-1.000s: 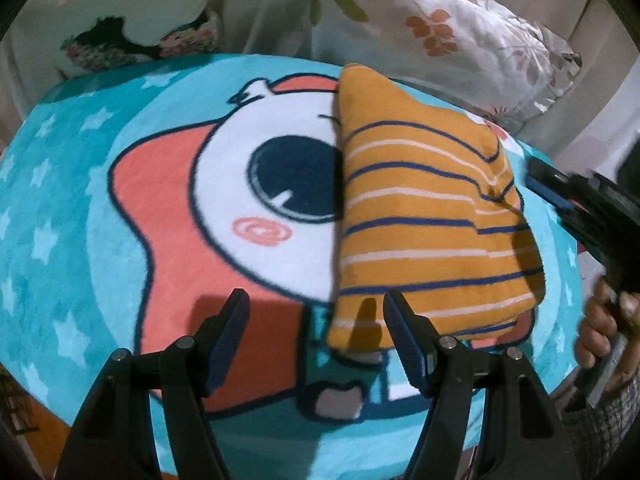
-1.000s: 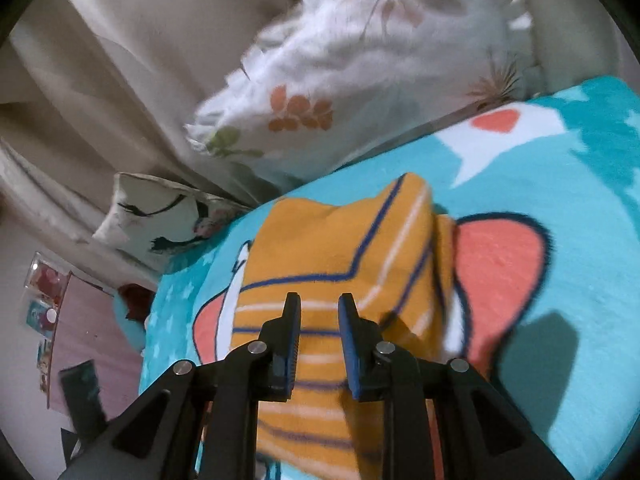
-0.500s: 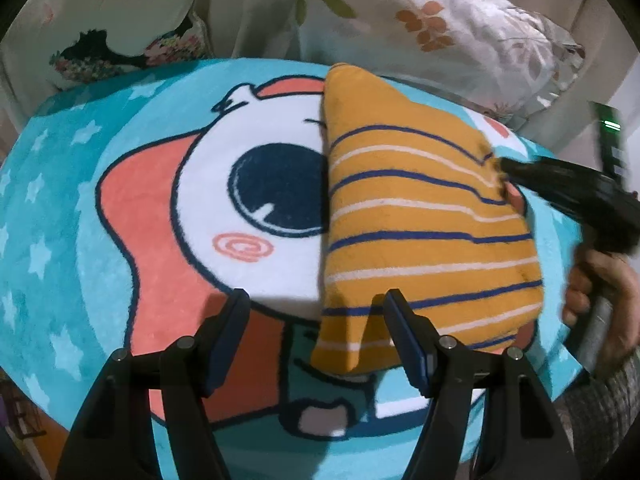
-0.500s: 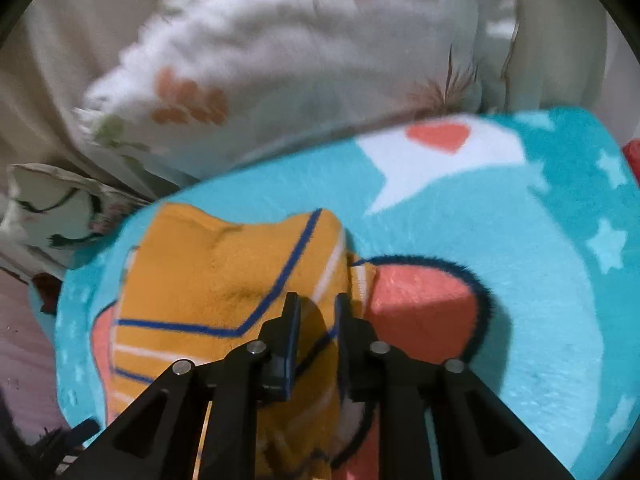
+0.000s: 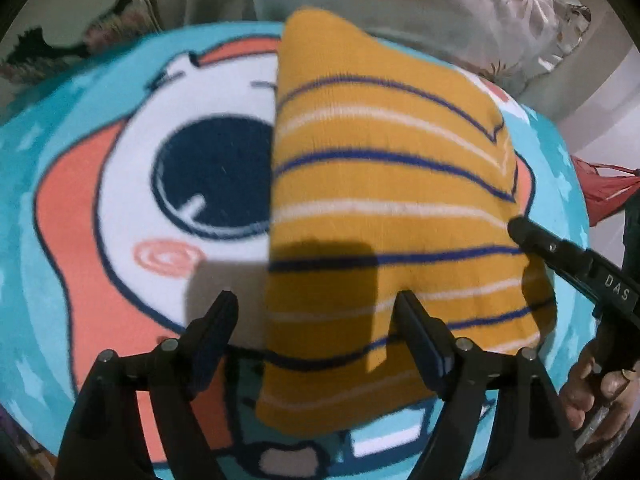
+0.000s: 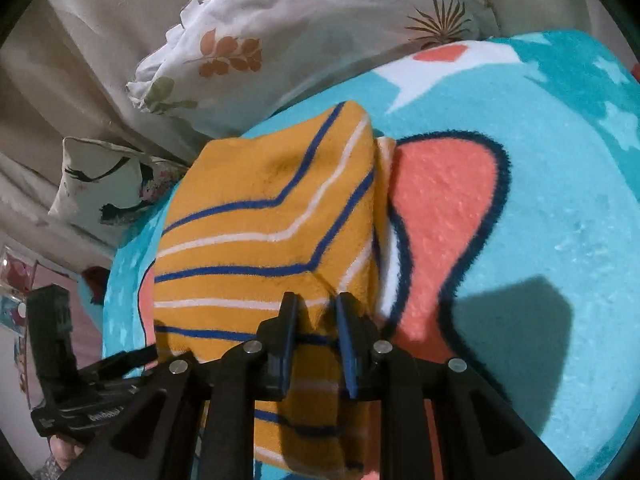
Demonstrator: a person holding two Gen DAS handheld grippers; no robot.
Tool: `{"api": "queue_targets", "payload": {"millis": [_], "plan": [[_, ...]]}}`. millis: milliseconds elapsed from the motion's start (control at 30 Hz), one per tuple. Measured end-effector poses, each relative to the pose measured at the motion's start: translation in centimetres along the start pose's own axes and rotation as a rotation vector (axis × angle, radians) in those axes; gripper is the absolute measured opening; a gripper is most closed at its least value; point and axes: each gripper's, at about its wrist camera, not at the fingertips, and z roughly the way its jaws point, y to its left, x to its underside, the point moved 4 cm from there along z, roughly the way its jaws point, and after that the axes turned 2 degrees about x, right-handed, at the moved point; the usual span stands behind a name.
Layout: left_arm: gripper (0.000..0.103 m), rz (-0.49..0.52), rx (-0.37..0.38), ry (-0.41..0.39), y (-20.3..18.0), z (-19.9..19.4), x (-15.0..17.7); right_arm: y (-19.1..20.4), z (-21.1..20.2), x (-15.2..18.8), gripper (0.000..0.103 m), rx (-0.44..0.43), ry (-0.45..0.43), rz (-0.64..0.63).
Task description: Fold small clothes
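Note:
A folded orange garment (image 5: 384,184) with blue and white stripes lies on a teal cartoon blanket (image 5: 72,184). My left gripper (image 5: 316,316) hovers over its near left corner. Its jaws are opening, and that corner lies between them untouched. My right gripper (image 6: 318,316) stands at the garment's (image 6: 248,208) right edge, jaws only a narrow gap apart, with cloth showing below the gap. In the left wrist view the right gripper's tip (image 5: 520,228) meets that right edge. The left gripper's fingertip (image 6: 132,356) pokes in at the lower left of the right wrist view.
Floral pillows (image 6: 280,20) lie along the blanket's far side, and another printed pillow (image 6: 100,184) sits at the far left. A red cloth (image 5: 604,188) lies off the blanket's right edge. A person's hand (image 5: 580,384) holds the right gripper's handle. Bare blanket (image 6: 560,200) spreads right of the garment.
The left gripper has come down closer over the garment's near corner and its jaws stand wider. The right gripper has sunk from above the garment to its right edge.

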Motion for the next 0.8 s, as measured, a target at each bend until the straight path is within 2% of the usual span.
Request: {"api": "queue_targets", "payload": {"millis": [67,100,133,167,200,233,300,400,433,533,600,633,667,733,800], "plan": [[0.080,0.013,0.025,-0.030,-0.1,-1.2,-0.2,0.3,-0.6,-0.5,0.024,-0.006,-0.006,-0.012],[0.080,0.014,0.039,-0.064,0.1,-2.1,-0.6,0.5,-0.8,-0.9,0.030,-0.019,-0.017,-0.006],[0.080,0.008,0.050,-0.097,0.6,-3.0,-1.0,0.5,-1.3,-1.4,0.043,-0.036,-0.036,0.002],[0.080,-0.005,0.054,-0.117,1.0,-3.6,-1.5,0.1,-2.1,-1.7,0.051,-0.042,-0.054,0.006],[0.080,-0.029,0.057,-0.135,1.6,-4.0,-2.1,0.1,-2.2,-2.3,0.065,-0.042,-0.068,0.007],[0.081,-0.061,0.062,-0.141,2.6,-4.1,-2.7,0.0,-2.2,-2.8,0.068,-0.037,-0.080,0.008],[0.082,-0.120,0.094,-0.141,4.3,-3.7,-3.8,-0.1,-1.5,-3.9,0.068,-0.043,-0.071,0.016],[0.084,-0.135,0.153,-0.132,5.5,-1.7,-5.7,-0.1,0.7,-5.1,0.068,-0.078,-0.023,0.040],[0.086,-0.133,0.182,-0.115,5.4,-0.9,-6.0,-0.1,1.5,-5.4,0.068,-0.083,-0.008,0.052],[0.091,-0.112,0.354,-0.026,3.7,1.8,-6.7,-0.2,3.6,-5.6,0.069,-0.097,0.015,0.076],[0.094,-0.106,0.404,0.012,2.8,3.2,-6.8,0.0,3.7,-5.7,0.072,-0.104,-0.036,0.078],[0.093,-0.082,0.394,0.005,2.2,3.1,-6.7,0.2,3.8,-5.8,0.070,-0.104,-0.037,0.086],[0.088,-0.065,0.397,0.024,1.6,3.2,-6.7,0.4,3.9,-5.8,0.068,-0.109,-0.030,0.091],[0.068,-0.062,0.393,0.029,1.1,2.4,-6.7,1.1,4.0,-6.1,0.047,-0.135,0.003,0.097],[0.059,-0.073,0.410,0.012,1.1,0.8,-7.2,2.0,3.3,-6.7,0.033,-0.173,0.015,0.104]]}}
